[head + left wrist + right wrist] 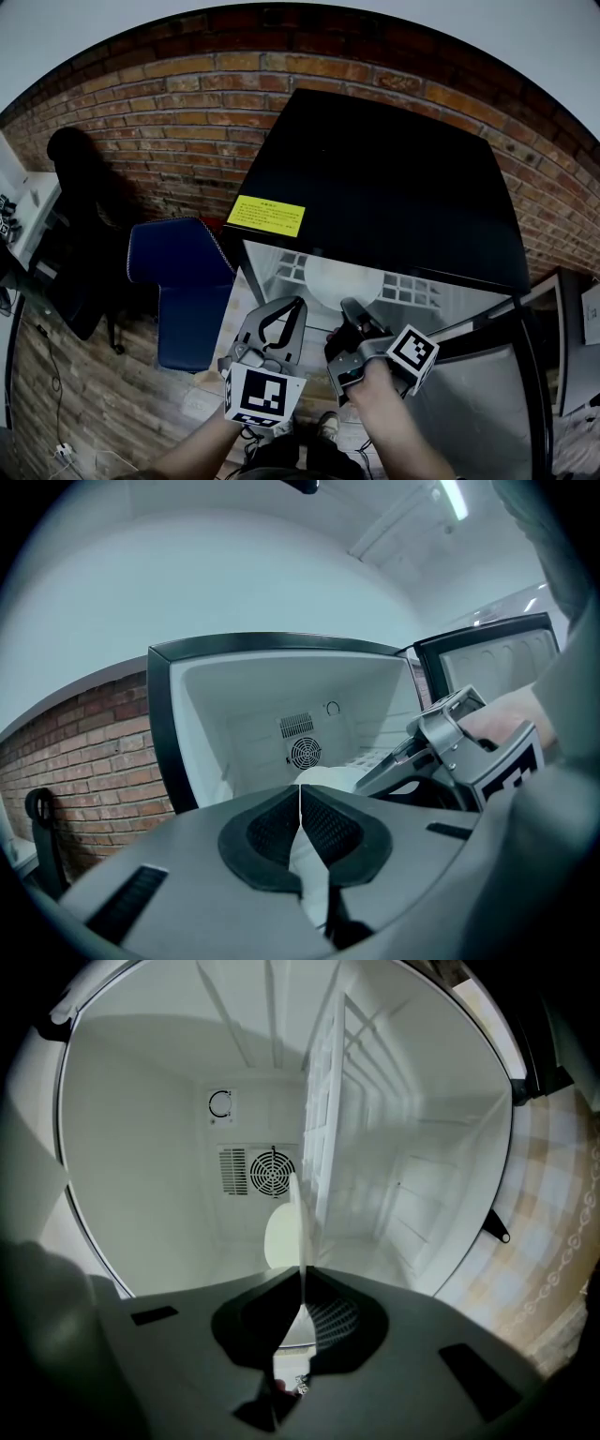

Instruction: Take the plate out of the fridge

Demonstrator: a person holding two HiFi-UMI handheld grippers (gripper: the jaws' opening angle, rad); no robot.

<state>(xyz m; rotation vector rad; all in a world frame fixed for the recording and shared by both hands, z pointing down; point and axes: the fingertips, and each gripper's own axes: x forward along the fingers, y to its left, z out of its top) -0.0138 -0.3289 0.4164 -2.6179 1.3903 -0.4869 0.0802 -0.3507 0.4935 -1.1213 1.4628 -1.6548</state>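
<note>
Yellow label on fridge illegible; right claw pinches plate.

The plate lies on the wire shelf inside the fridge, which stands against the brick wall. A chair sits left of it, its open door to the right, and the right gripper at the plate's near rim

Both the left gripper and the right gripper are grey moulded plastic; each carries a white cube printed with black square markers. Ahead of the cube, black mesh-textured pads line the jaws, with dark slots in the casing
</note>
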